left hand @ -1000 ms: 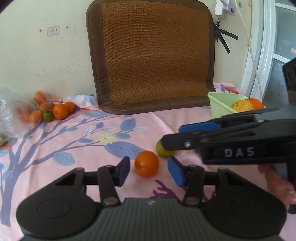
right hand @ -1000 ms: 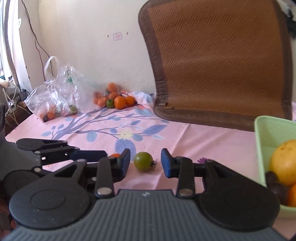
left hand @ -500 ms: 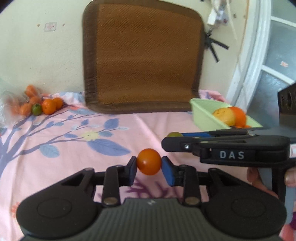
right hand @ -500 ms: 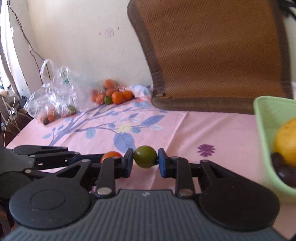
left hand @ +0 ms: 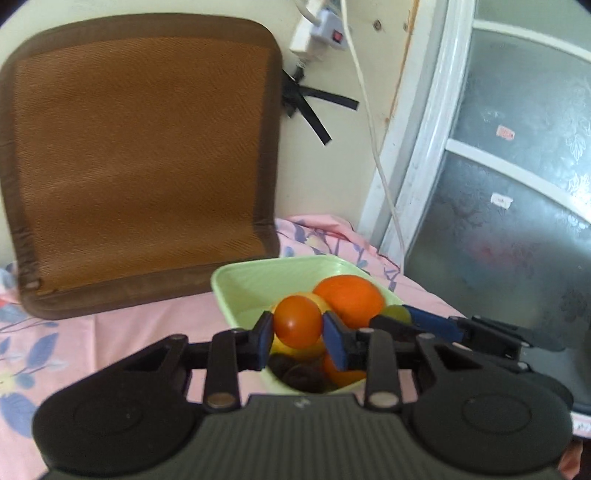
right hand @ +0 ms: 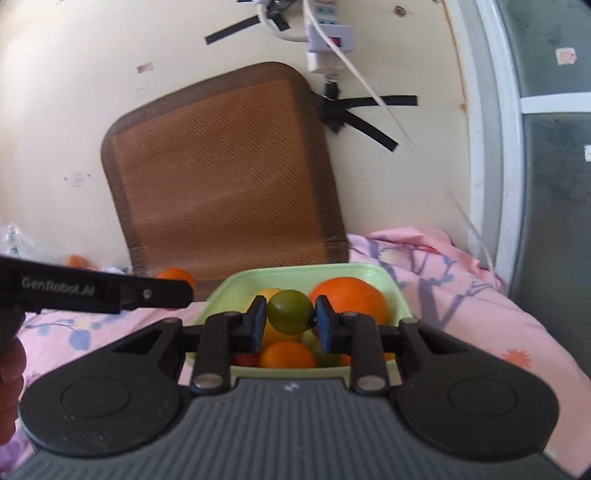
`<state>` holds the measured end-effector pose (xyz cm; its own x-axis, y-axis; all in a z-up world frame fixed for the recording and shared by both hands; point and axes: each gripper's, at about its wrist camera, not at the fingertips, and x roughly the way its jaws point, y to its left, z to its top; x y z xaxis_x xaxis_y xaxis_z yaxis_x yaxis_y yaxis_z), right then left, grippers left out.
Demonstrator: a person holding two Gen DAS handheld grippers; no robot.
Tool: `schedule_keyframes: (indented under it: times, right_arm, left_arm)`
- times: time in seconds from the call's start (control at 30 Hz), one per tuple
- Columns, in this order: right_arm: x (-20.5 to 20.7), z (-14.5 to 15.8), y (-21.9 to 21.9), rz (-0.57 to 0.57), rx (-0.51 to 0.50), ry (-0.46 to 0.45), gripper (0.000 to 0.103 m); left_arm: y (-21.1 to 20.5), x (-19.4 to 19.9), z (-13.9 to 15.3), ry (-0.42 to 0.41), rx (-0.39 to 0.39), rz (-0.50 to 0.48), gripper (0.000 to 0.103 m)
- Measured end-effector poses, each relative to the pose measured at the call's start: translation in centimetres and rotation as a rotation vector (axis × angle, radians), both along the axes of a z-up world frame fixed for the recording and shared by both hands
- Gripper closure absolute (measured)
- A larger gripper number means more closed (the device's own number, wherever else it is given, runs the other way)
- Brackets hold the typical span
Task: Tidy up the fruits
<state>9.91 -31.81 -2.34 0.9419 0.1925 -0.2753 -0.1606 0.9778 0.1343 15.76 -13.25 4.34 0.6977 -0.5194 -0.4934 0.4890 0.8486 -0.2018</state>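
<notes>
A small orange tomato (left hand: 297, 322) is clamped between the blue pads of the left gripper (left hand: 298, 334), its jaws closed narrowly on the fruit and holding it in the air above the near part of a pale green bowl (left hand: 236, 284). A small green tomato (right hand: 290, 311) is pinched the same way in the right gripper (right hand: 289, 325), also raised over the green bowl (right hand: 391, 286), near its front edge.

Inside the bowl, a large orange (left hand: 351, 297) lies at about 2 o'clock from the held orange tomato, with a yellow fruit (left hand: 317, 302) just behind it and dark fruits (left hand: 295, 371) at 6 o'clock. In the left wrist view, the right gripper's fingers reach in from 3 o'clock.

The bowl sits on a pink floral tablecloth (left hand: 122, 332). At 11 o'clock, a brown woven mat (left hand: 140, 155) leans upright against the cream wall. At 1 o'clock, a white power strip (left hand: 325, 35) hangs on the wall, beside a frosted glass door (left hand: 517, 192).
</notes>
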Motion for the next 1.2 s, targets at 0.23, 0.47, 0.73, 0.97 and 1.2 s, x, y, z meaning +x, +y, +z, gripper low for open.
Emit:
schedule_keyframes:
  times: [0.23,0.47,0.73,0.97,1.2]
  right_arm:
    - [1.0,-1.4,-0.6,-0.027,-0.024,0.029,0.071]
    - [-0.6,-1.2,-1.4,-0.06,0.008,-0.042,0.057]
    - [-4.5,-0.4,-2.3,-0.104,0.136,-0.05,0.057]
    - [-9.8,-0.9,-1.0,-0.081,0.21,0.04,0.057]
    - [-13.4,-0.2,0.8,-0.043,0.205,0.048,0.057]
  left_arm:
    - [-1.9,0.9,-1.9,0.039,0.07,0.035,0.065]
    - [-0.8,-0.5,-0.4,0.005,0.055,0.086,0.06]
    - [0.2,-5.0,1.2,-0.011,0.167,0.191,0.049]
    - [1.3,-9.4,0.5,0.028,0.227,0.249,0.038]
    - [3.8,-13.8,0.2,0.004,0.218,0.321,0.01]
